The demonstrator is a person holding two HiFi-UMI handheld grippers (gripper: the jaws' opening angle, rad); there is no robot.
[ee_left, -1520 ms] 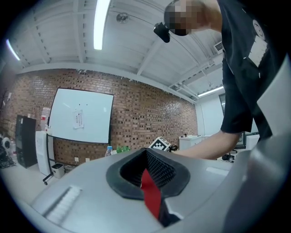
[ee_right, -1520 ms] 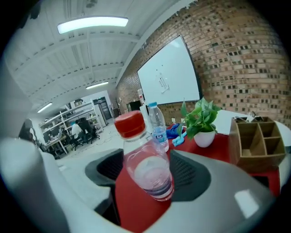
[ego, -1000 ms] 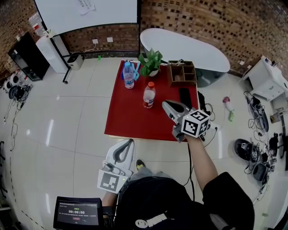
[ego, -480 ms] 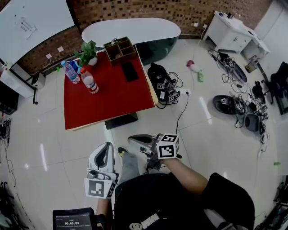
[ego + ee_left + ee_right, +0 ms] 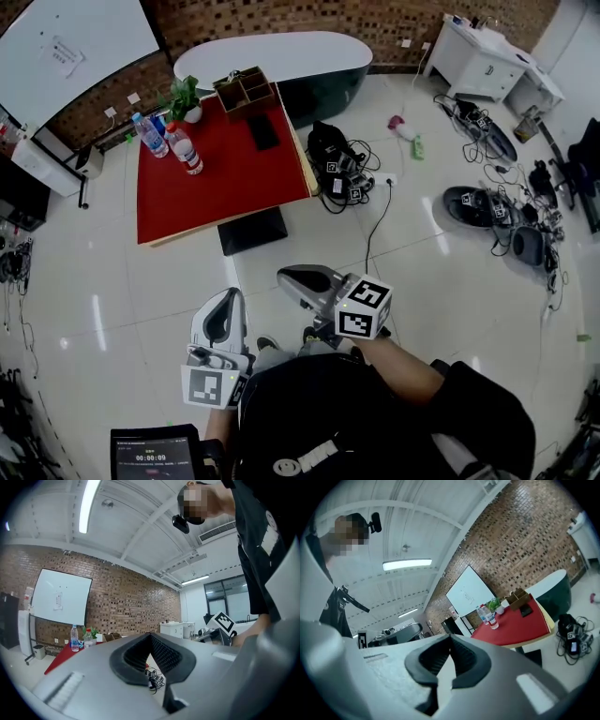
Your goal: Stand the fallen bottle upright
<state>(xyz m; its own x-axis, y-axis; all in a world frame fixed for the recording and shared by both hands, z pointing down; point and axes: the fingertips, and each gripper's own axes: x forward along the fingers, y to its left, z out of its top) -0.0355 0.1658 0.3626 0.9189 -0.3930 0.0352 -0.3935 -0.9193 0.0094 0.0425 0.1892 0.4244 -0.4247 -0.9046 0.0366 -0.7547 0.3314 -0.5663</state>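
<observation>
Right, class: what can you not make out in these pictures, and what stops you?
Blue bottle and red-capped bottle, head view: labels too small to read.
Organizer, head view: contents too small and shadowed.
Screen, head view: cut by the bottom edge, print too small.
Table, left gripper view: mostly hidden behind the left gripper.

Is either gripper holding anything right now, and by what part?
Nothing. The left gripper and right gripper are both shut and empty; the red-cap bottle and blue-label bottle stand on the table, well away.
</observation>
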